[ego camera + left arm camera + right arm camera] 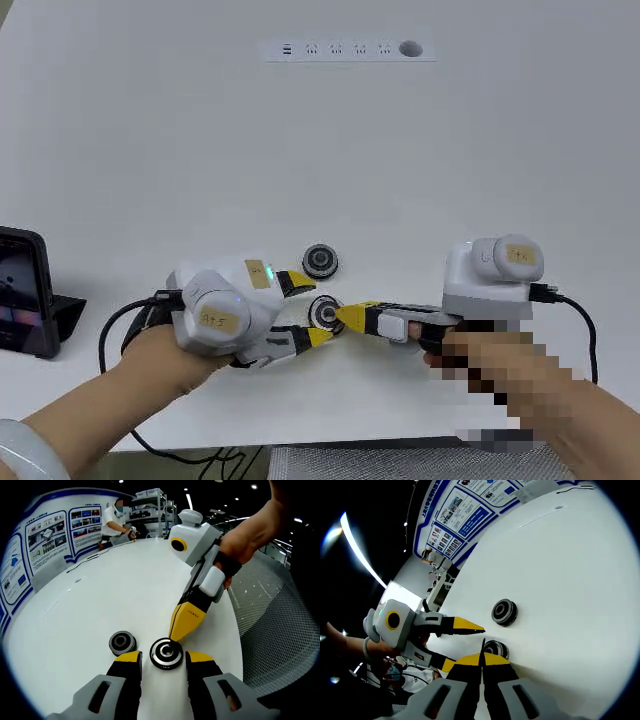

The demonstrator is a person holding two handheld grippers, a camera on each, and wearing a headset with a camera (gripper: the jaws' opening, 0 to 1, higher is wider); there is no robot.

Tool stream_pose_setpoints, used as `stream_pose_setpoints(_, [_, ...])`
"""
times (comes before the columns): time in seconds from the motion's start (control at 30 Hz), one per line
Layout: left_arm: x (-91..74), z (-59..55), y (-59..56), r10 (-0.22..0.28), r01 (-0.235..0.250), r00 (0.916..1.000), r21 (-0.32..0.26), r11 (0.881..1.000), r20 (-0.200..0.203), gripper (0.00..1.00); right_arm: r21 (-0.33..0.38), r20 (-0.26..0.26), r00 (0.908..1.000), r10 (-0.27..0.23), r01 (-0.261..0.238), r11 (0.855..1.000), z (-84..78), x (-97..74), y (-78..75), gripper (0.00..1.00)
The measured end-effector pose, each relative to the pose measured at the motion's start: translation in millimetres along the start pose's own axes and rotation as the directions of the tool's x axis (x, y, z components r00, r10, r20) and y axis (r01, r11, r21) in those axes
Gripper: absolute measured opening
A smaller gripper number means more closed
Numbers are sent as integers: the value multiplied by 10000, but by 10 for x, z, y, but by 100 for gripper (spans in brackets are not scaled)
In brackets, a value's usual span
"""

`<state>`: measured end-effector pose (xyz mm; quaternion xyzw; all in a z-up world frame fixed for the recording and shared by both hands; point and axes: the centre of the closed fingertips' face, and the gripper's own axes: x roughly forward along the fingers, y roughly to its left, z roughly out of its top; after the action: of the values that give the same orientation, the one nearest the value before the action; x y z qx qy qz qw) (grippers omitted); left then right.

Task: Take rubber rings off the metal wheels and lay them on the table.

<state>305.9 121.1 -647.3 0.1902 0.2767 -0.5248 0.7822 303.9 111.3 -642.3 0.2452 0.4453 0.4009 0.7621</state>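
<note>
A metal wheel (325, 312) with a black rubber ring lies flat on the white table (330, 160). My left gripper (309, 310) is open, one yellow fingertip on either side of this wheel (166, 653). My right gripper (351, 318) comes in from the right, jaws shut together, its yellow tip touching the wheel's rim (496, 649). Whether it pinches the ring I cannot tell. A second wheel (320, 260) with its ring lies a little farther back, also in the left gripper view (122, 642) and the right gripper view (504, 612).
A phone on a stand (22, 290) stands at the table's left edge. A white power strip (350, 49) lies at the far side. Cables (585, 320) trail from both grippers toward the near edge. A person (112, 522) stands beyond the table.
</note>
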Motion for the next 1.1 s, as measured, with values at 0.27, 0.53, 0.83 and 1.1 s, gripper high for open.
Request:
stream_pose_setpoints(0.27, [-13, -24, 15, 129, -129, 9999, -42, 9999, -21, 41, 190, 283, 9993, 241, -246, 9995, 50, -32, 88, 2])
stream_pose_setpoints(0.53, [-31, -50, 34, 300, -300, 9995, -190, 9994, -33, 50, 276, 528, 9982, 291, -306, 9991, 96, -91, 119, 2])
stream_pose_setpoints(0.83, [-52, -98, 58, 490, -494, 9986, -276, 9984, -181, 56, 403, 916, 9957, 123, -161, 9991, 182, -241, 51, 2])
stream_pose_setpoints(1.1, [-61, -105, 59, 509, -515, 9985, -306, 9982, -200, 56, 567, 1129, 9934, -204, 141, 9983, 216, -342, -79, 2])
